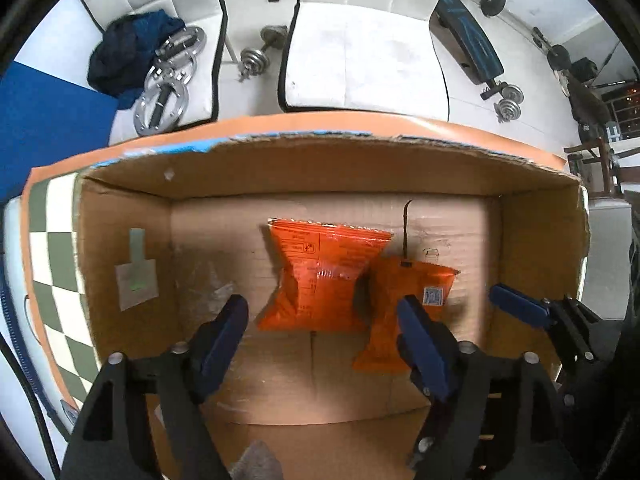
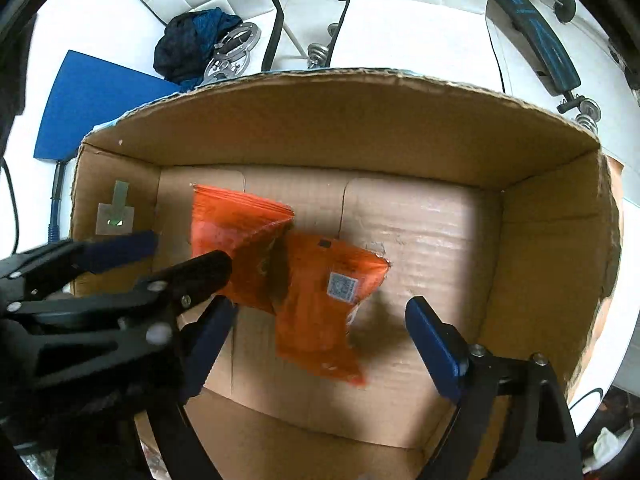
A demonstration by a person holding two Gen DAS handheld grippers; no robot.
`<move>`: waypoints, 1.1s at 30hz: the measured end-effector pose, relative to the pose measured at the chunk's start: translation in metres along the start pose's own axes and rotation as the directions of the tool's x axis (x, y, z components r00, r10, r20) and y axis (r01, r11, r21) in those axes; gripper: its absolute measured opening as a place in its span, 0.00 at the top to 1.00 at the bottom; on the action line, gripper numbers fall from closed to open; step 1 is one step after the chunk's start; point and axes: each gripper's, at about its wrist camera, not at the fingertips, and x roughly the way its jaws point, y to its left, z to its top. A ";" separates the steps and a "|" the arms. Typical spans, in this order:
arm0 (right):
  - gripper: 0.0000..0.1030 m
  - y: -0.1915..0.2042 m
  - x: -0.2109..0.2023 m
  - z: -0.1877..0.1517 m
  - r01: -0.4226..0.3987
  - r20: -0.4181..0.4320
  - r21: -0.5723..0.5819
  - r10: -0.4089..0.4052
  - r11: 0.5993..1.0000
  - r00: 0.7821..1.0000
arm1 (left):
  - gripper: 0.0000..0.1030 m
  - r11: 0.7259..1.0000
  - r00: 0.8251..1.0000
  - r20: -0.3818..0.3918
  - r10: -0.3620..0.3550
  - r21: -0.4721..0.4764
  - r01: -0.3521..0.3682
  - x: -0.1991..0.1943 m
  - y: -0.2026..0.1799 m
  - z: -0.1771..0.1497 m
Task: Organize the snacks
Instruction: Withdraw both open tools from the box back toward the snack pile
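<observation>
Both grippers point down into the box (image 1: 328,168), over 2 orange snack packs on its floor. Left gripper (image 1: 324,344) is released: jaws wide, nothing btw the pads. Left pack (image 1: 324,276) lies center frame in the left wrist view, just past the fingertips, clear of them. Right pack (image 1: 400,312) sits right of center there, its left edge against the left pack; whether they overlap I can't tell. The right-hand finger of my left gripper covers part of it, contact unclear.

Right gripper (image 2: 320,344) also released, jaws spread wide. In the right wrist view the right pack (image 2: 320,300) lies center frame btw the fingers w/ gaps both sides, so not held. Left pack (image 2: 236,240) is center-left, partly hidden by the left gripper coming in from the lower left.

My read: both packs dropped side by side mid-floor so they lie flat and leave the right half of the box free for more. Packs look crumpled and light, prob. shift easily. Box sits on a checkered cloth (image 1: 56,248) w/ orange border, chairs (image 1: 360,48) behind at upper frame.
</observation>
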 end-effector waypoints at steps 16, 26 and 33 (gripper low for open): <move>0.10 0.002 -0.063 -0.068 0.079 0.114 0.006 -0.079 0.997 0.990 | 0.17 1.000 0.987 0.158 0.024 -0.018 -0.022 -0.066 -0.004 -0.077; 0.10 0.016 -0.113 -0.135 0.113 0.221 0.003 -0.111 0.994 0.969 | 0.17 0.999 0.965 0.259 0.037 -0.026 -0.031 -0.104 -0.013 -0.136; 0.10 0.023 -0.137 -0.170 0.119 0.268 0.038 -0.125 0.992 0.955 | 0.17 1.000 0.951 0.308 0.031 -0.011 -0.029 -0.126 -0.014 -0.161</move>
